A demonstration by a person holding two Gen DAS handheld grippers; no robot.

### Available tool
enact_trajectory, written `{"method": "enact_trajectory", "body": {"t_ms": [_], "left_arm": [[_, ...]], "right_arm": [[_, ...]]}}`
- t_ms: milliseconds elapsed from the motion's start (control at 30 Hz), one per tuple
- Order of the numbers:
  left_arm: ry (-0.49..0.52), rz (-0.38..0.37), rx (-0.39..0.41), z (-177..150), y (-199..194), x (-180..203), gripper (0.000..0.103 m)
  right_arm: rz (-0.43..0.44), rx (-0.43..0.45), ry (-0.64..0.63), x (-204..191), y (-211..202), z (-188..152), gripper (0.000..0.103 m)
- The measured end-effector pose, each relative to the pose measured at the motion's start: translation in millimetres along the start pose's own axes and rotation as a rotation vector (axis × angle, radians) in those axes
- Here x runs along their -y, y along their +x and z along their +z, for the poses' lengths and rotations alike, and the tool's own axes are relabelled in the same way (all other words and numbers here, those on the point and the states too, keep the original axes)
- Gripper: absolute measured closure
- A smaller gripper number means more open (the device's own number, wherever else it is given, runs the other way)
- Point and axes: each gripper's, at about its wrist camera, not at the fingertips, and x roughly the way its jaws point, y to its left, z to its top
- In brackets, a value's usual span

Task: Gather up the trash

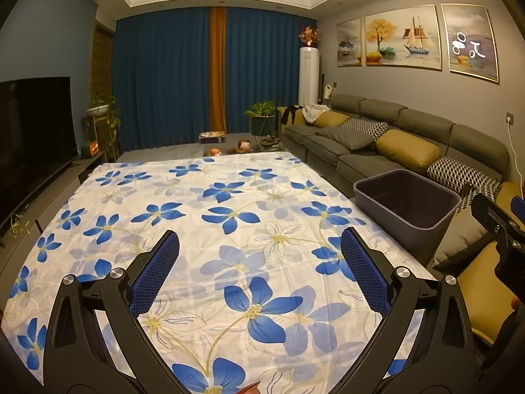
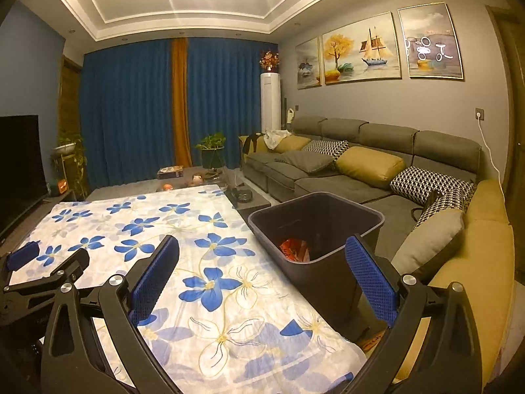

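Both grippers idle above the table: left gripper [image 1: 259,256] has pads spread wide w/ nothing between; right gripper [image 2: 262,259] likewise spread, empty, its right pad overlapping the bin in view. Trash bin [image 2: 328,249] sits at the table's right edge, between tablecloth [image 2: 183,229] and sofa [image 2: 361,177]. Inside, against the near-left wall, lies the visible trash: a crumpled orange-red wrapper [image 2: 293,249], glossy w/ white patches; print too small to read. In the left wrist view the bin [image 1: 407,203] shows only bare dark interior, so wrapper is hidden from that angle. A small reddish-brown scrap [image 1: 251,387] pokes in at the bottom edge of the left view, just below the fingers; cannot tell what it is, poss. remaining trash. Handling est.: wrapper-type trash likely very light, soft, crushable, film surface slippery; pinch at a crumpled ridge or folded edge, not the flat face, w/ moderate closure so it does not slide out. Not fragile. Bin appears rigid dark plastic, rectangular, rolled rim, open top; prob. light enough to shift if knocked, so release from above w/o touching rim. Rest of cloth shows no other litter.
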Motion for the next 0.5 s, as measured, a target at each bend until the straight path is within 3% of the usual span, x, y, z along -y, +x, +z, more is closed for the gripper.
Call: {"method": "enact_trajectory", "body": {"t_ms": [500], "left_arm": [[-0.007, -0.005, 0.020, 2.8, -11.3, 0.2, 0.006]], "right_arm": [[0.000, 0.014, 0.002, 1.7, -6.0, -0.2, 0.006]]}}
